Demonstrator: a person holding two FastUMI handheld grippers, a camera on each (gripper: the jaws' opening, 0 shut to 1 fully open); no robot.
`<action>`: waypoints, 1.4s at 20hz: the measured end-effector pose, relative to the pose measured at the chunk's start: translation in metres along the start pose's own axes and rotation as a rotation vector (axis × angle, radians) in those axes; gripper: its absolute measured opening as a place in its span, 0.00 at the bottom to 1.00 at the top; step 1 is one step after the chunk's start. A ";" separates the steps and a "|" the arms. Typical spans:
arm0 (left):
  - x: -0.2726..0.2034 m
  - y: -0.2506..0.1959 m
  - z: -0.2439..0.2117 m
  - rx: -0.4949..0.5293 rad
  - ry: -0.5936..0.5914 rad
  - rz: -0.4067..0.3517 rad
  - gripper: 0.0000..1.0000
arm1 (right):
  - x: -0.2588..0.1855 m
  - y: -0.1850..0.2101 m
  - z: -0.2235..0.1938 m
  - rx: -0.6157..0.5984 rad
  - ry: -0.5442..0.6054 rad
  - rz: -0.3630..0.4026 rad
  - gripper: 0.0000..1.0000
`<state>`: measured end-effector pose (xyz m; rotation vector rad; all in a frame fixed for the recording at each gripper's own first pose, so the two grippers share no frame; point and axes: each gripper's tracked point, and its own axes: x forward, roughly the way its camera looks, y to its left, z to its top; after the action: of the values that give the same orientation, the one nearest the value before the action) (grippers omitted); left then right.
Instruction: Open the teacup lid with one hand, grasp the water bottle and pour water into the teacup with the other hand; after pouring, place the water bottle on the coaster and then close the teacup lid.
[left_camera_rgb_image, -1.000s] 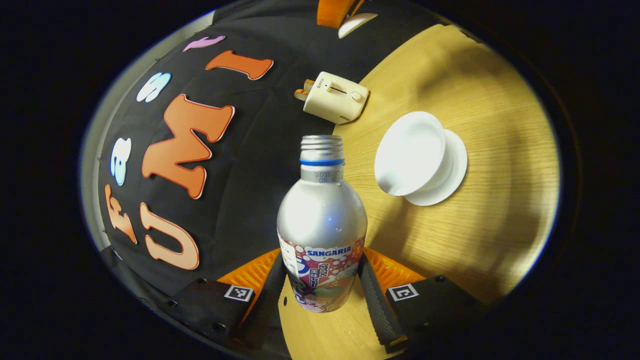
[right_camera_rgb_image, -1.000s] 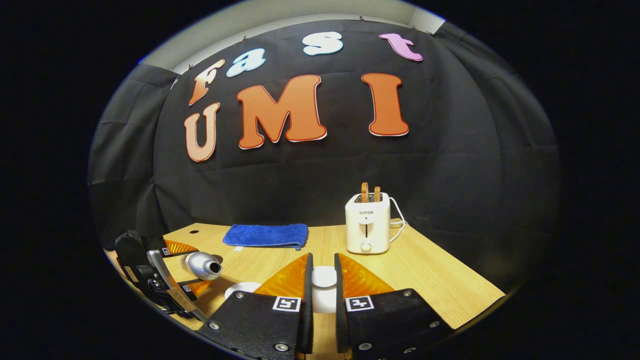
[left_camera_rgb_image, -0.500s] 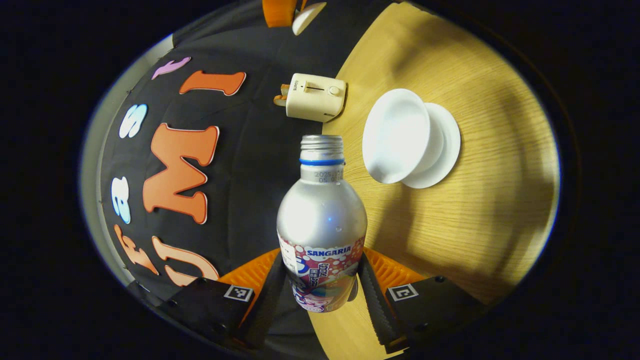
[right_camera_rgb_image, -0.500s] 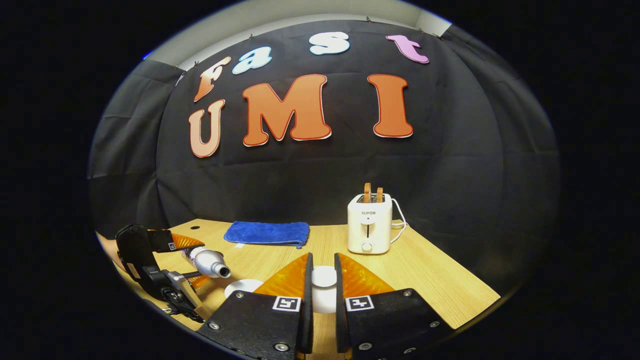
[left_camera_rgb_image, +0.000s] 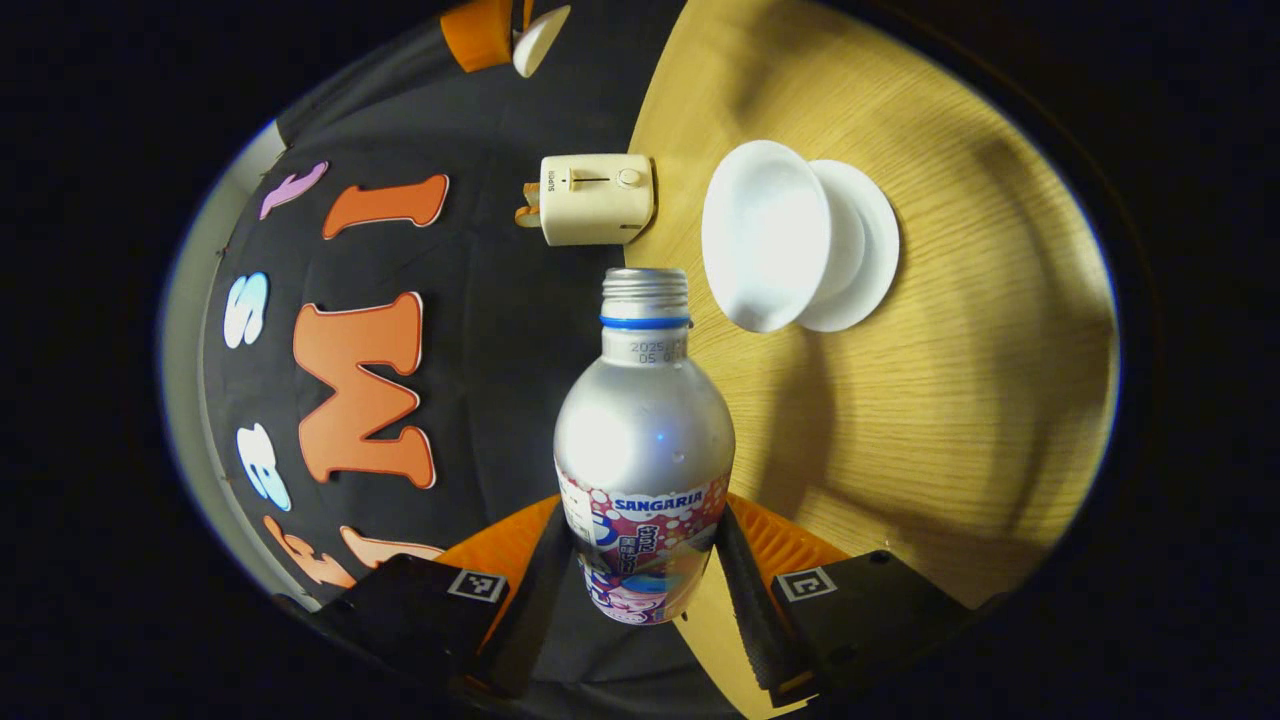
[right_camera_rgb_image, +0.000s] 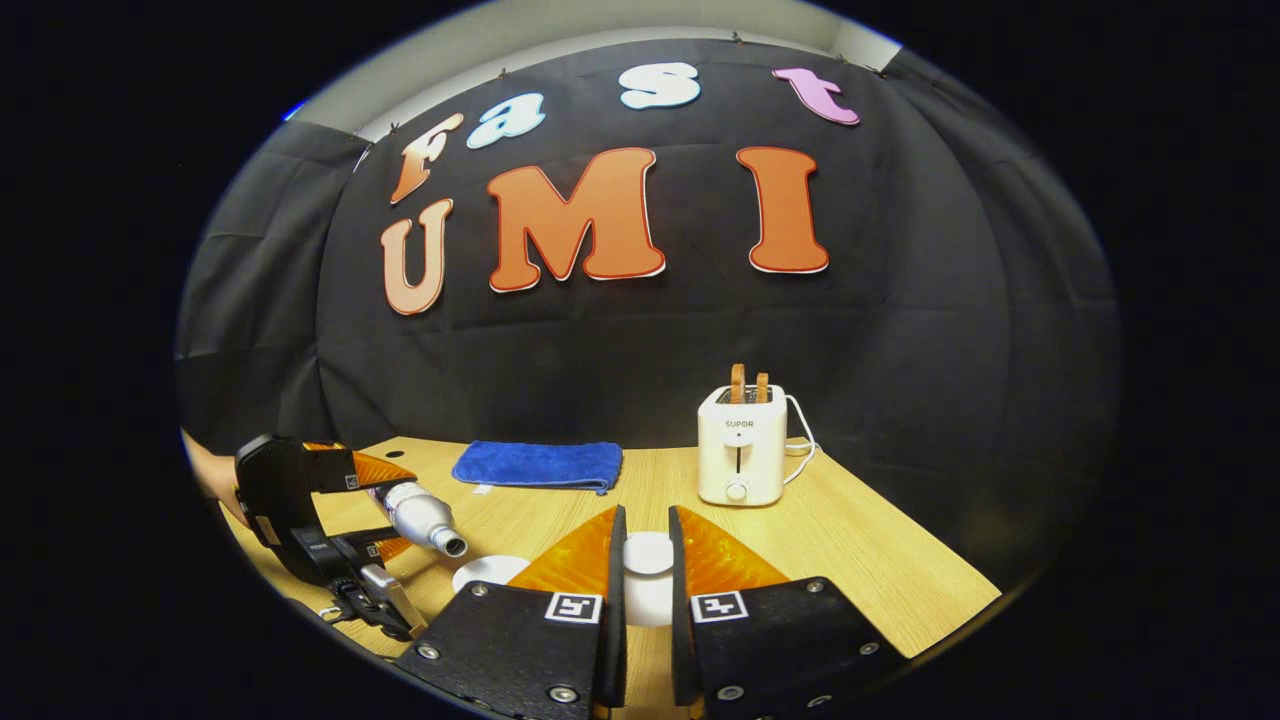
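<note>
My left gripper is shut on a silver water bottle with a printed label and an uncapped neck. In the left gripper view, a white teacup on its saucer lies just beyond the bottle's mouth, to the right. In the right gripper view the bottle is tipped, its mouth angled down at the cup's rim. My right gripper is shut on the white teacup lid, held above the table. That lid also shows at the top of the left gripper view.
A cream toaster with two slices stands at the back of the wooden table, its cord trailing right. A folded blue cloth lies at the back left. A hand holds the left gripper at the table's left edge.
The left gripper has rolled further, tipping the bottle's mouth lower and closer to the teacup. The right gripper has held the lid almost still.
</note>
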<state>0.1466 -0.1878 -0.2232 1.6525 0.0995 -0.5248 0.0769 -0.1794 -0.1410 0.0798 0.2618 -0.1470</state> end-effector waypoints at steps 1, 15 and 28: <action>0.000 0.001 -0.001 0.017 0.001 -0.001 0.83 | 0.000 0.000 0.000 -0.004 0.000 0.001 0.18; 0.008 0.017 -0.007 0.201 0.015 -0.011 0.82 | 0.001 0.004 -0.005 -0.012 0.004 0.018 0.18; 0.002 0.047 -0.010 0.261 0.025 0.024 0.83 | 0.002 0.005 -0.002 0.010 -0.008 0.034 0.18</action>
<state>0.1680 -0.1866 -0.1801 1.9127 0.0307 -0.5151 0.0788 -0.1745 -0.1430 0.0940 0.2520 -0.1150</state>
